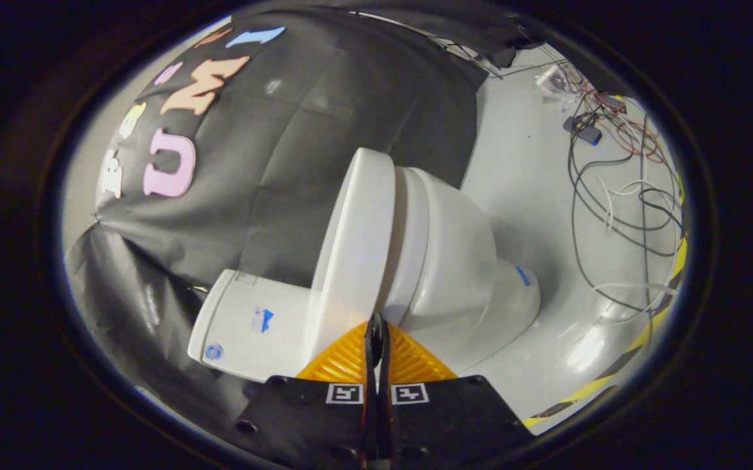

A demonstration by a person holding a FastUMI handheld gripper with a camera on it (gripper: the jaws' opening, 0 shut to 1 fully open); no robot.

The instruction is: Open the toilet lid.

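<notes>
The white toilet stands just ahead of the fingers, and the view is rolled so it appears on its side. Its lid (pixel 353 248) lies close over the seat ring (pixel 412 235), with a narrow shadowed gap between them. The bowl (pixel 461 267) and its foot rest on the grey floor. The tank (pixel 252 323) sits beside the lid's hinge end. My gripper (pixel 376 324) is shut, its orange fingers (pixel 343 362) pressed together with nothing between them. The tips sit at the seam between lid and seat, near the tank end.
The grey floor (pixel 526 176) runs beyond the bowl. A tangle of black, white and red cables (pixel 624 196) with a small black box (pixel 585 132) lies on it. Yellow-black tape (pixel 650 333) marks the floor's edge. Black cloth (pixel 324 117) hangs behind the toilet.
</notes>
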